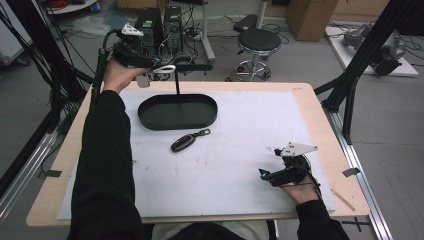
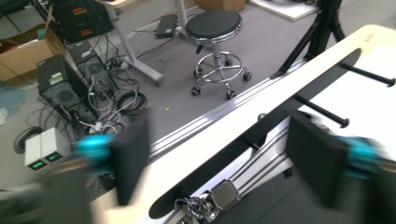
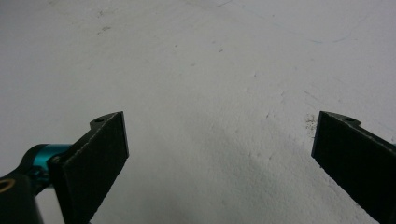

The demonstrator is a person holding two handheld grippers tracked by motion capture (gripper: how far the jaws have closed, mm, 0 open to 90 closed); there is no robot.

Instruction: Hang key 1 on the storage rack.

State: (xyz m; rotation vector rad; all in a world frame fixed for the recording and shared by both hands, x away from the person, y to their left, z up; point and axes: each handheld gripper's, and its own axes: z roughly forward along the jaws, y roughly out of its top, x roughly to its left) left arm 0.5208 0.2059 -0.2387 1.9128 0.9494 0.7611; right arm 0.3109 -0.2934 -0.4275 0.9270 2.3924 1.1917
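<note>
High view showed the left tongs (image 1: 159, 70) raised at the worktop's (image 1: 310, 100) far left corner, by the crossbar of a black stand (image 1: 178, 111), jaws spread, gripping nothing. Below them a key bunch (image 2: 205, 201) hung off the bar. A black key fob (image 1: 187, 140) lay just before the stand's tray. Right tongs (image 1: 264, 175) rested released near the front right edge.
</note>
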